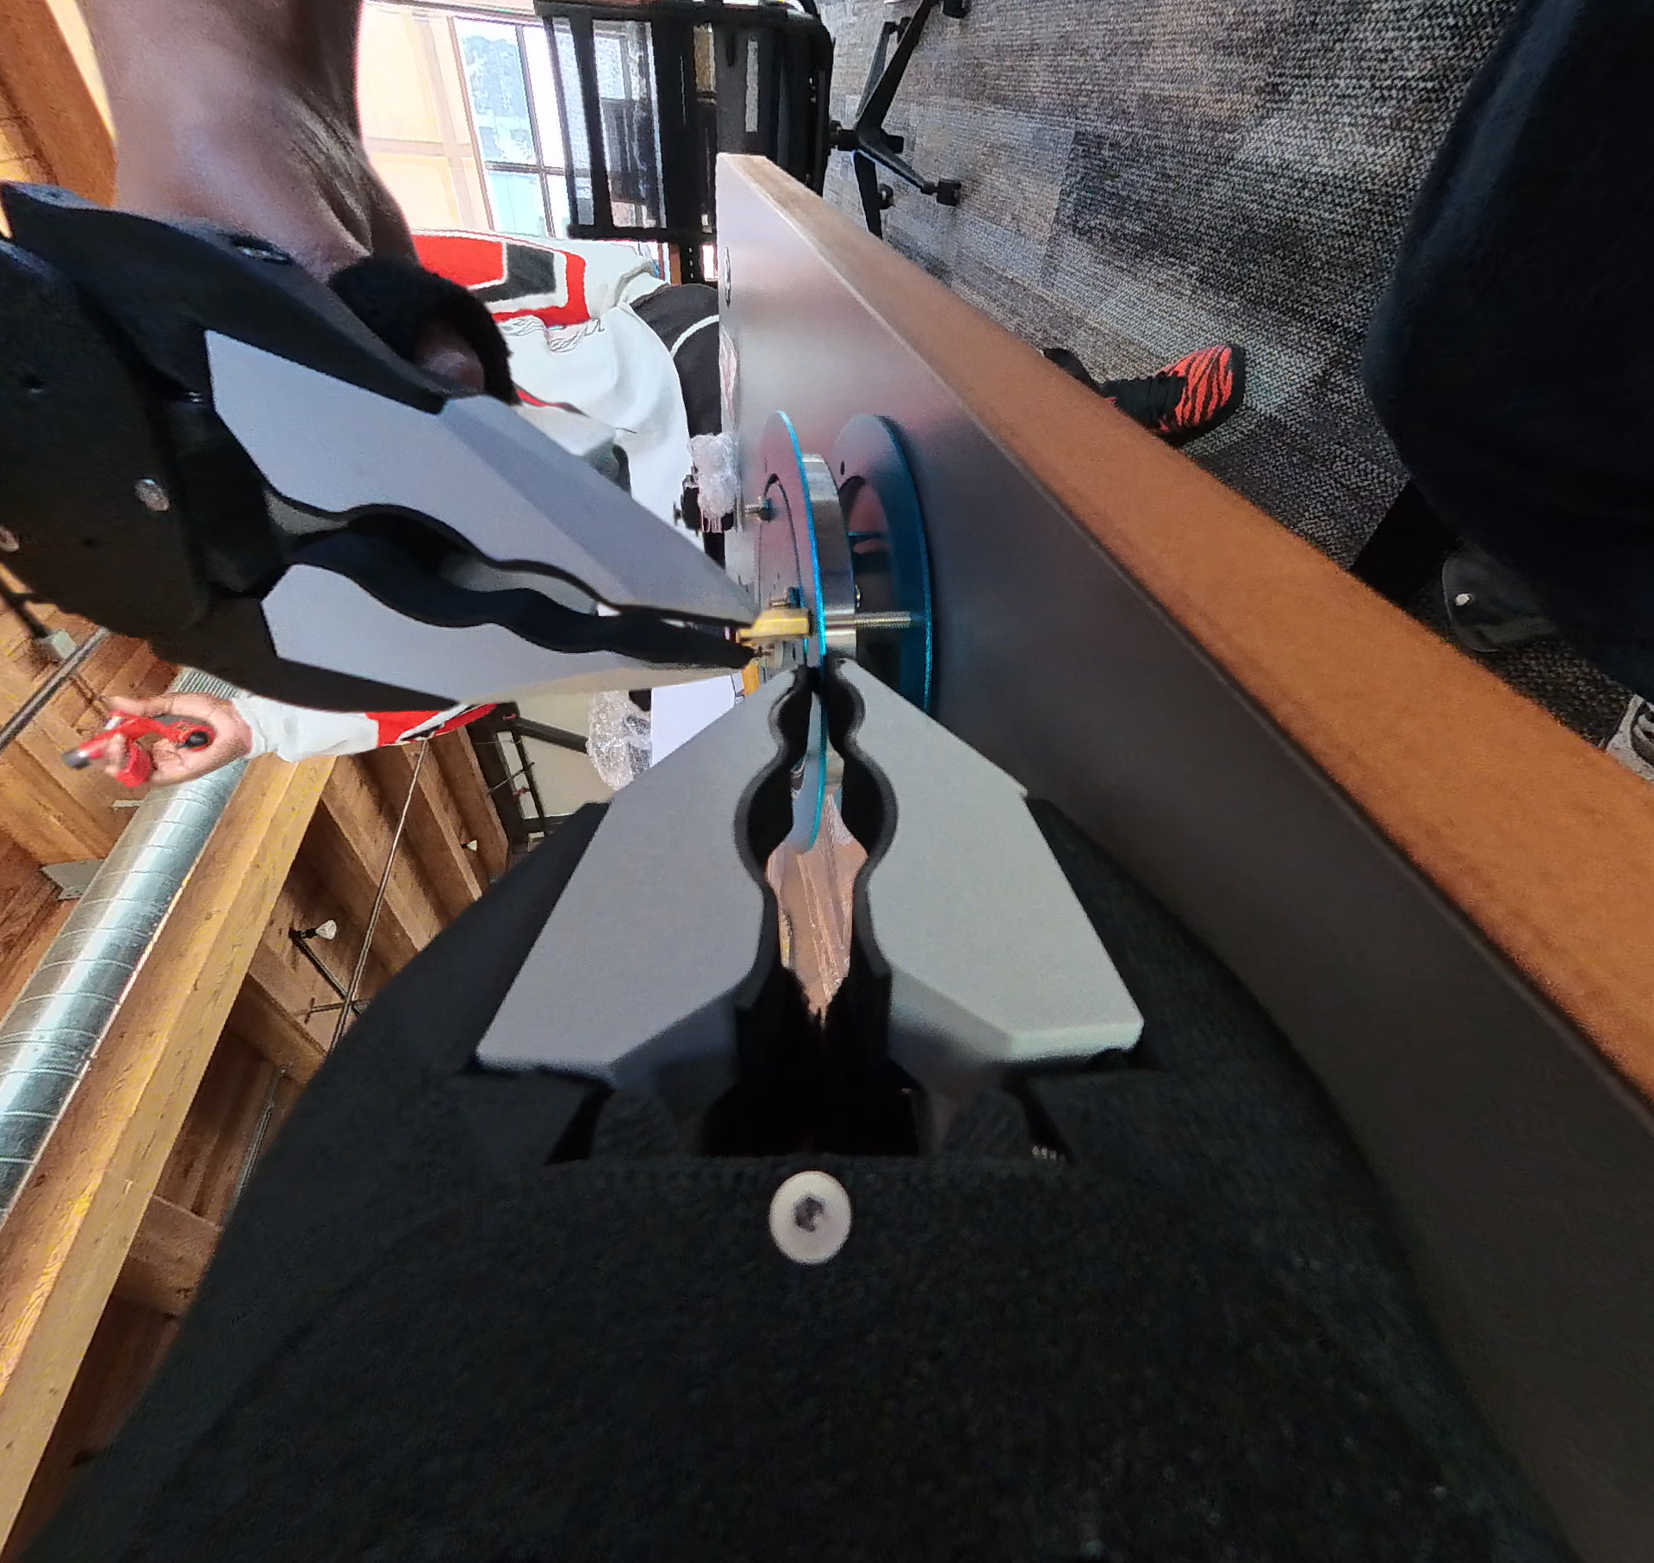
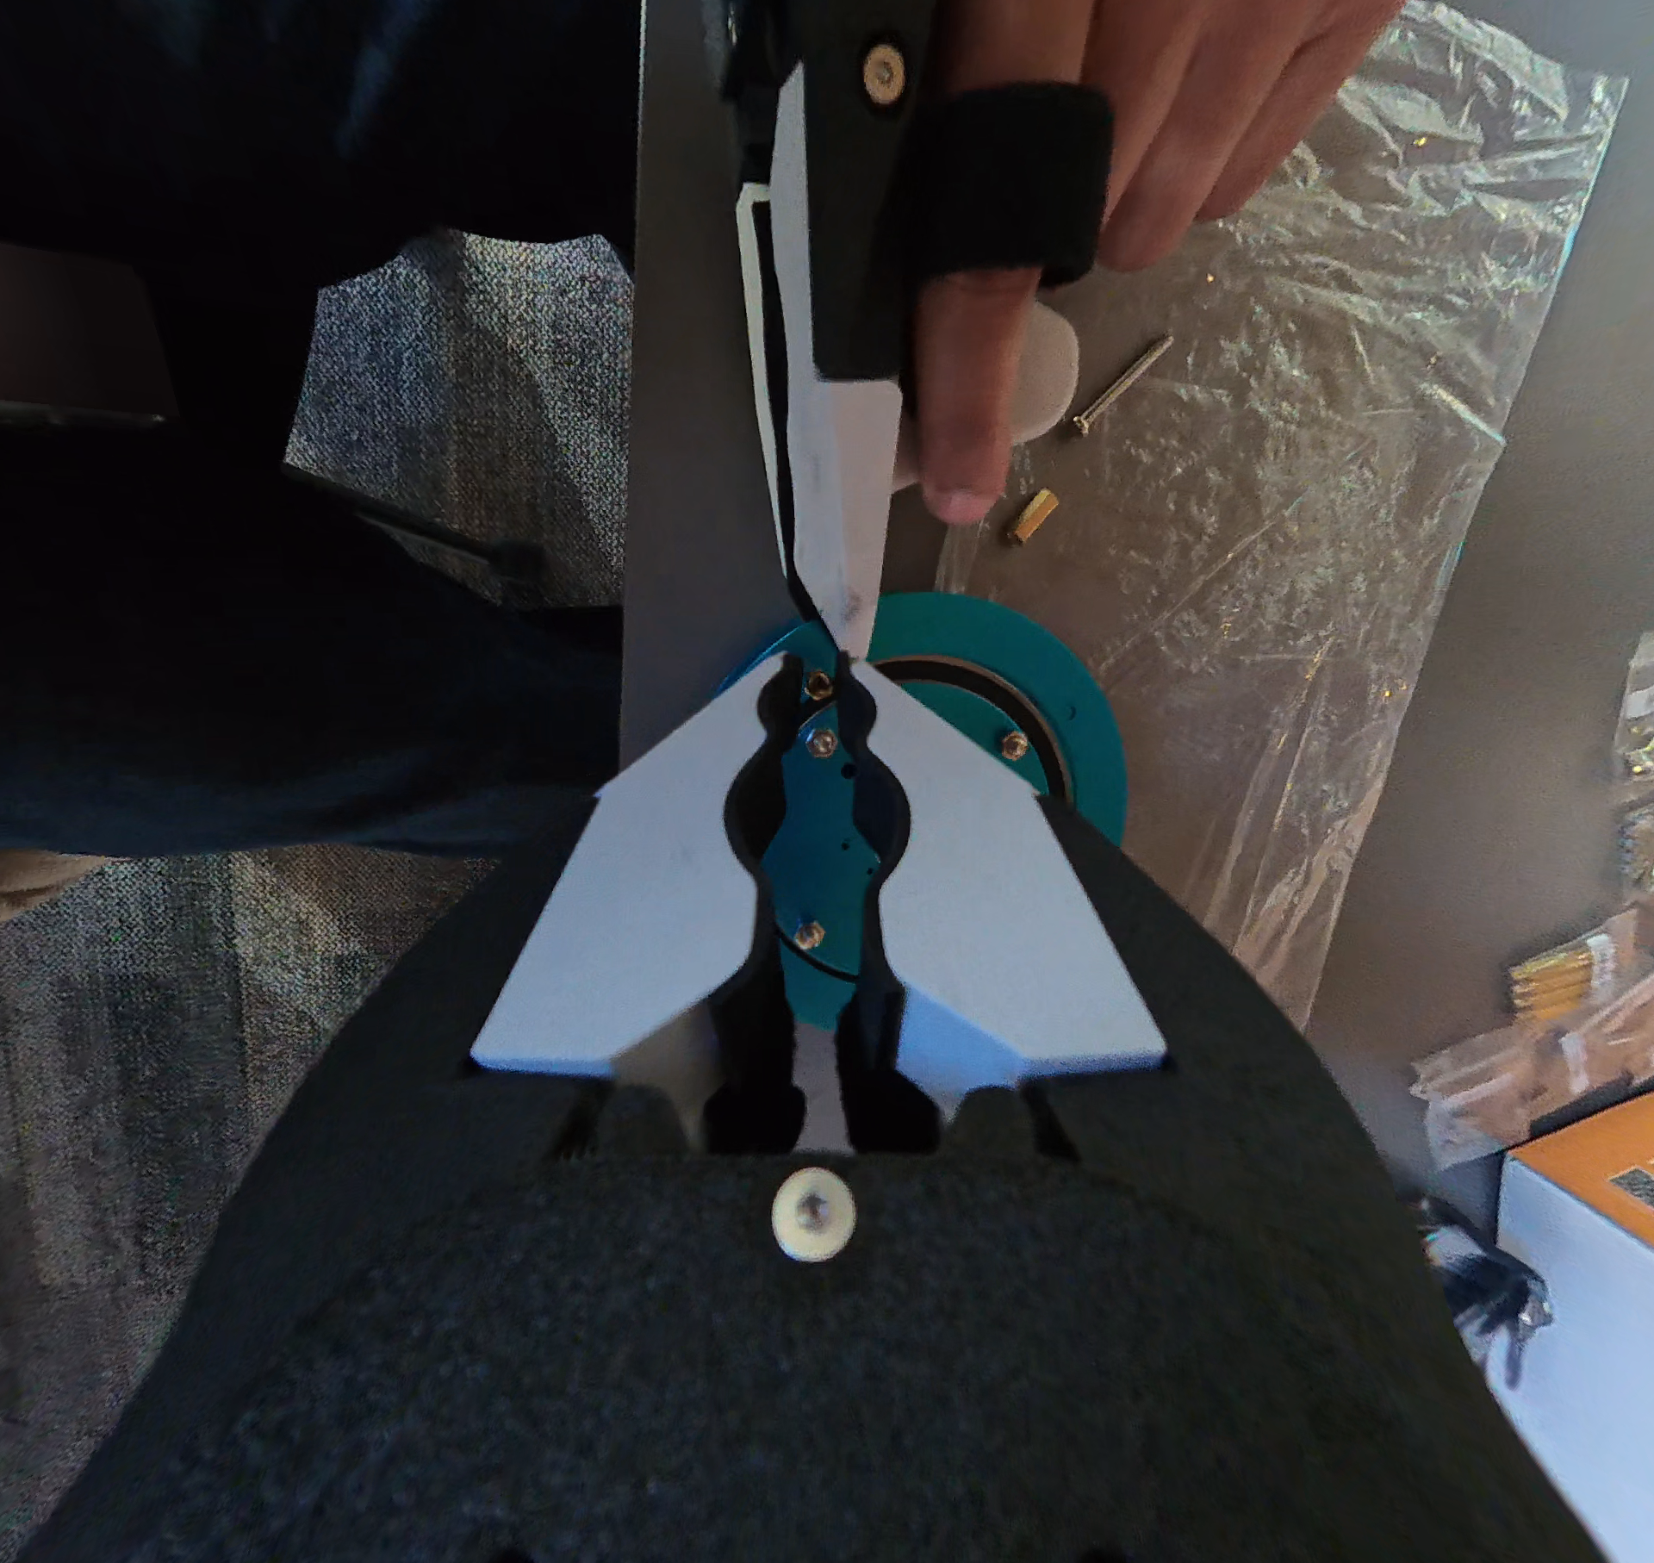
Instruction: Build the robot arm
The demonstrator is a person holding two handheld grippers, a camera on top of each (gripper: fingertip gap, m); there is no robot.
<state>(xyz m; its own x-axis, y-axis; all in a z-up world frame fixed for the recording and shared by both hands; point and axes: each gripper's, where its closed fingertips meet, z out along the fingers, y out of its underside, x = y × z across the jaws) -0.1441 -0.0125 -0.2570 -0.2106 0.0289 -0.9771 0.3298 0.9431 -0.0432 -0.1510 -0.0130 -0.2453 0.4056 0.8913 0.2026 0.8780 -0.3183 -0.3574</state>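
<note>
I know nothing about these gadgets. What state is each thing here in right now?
Left gripper: shut on the upper teal metal disc's edge.
Right gripper: shut on a small brass nut on that disc.
Lower teal disc: flat on the grey table.
Clear plastic sheet: spread out, crinkled.
Long loose screw: lying on sheet.

My right gripper (image 2: 837,678) is covering most of the teal disc (image 2: 1087,714) in the right wrist view, so only slivers of its face and a few of its brass nuts are showing between my fingers, and I cannot tell how many fasteners it carries. In the left wrist view my left gripper (image 1: 810,683) is hiding the lower stretch of that disc's edge (image 1: 810,517), and the threaded rod (image 1: 882,622) behind it is running out of sight into the rear plate. The small packets (image 2: 1575,1010) at the right edge are blurring and getting cut off by the frame, too unclear for me to identify.
</note>
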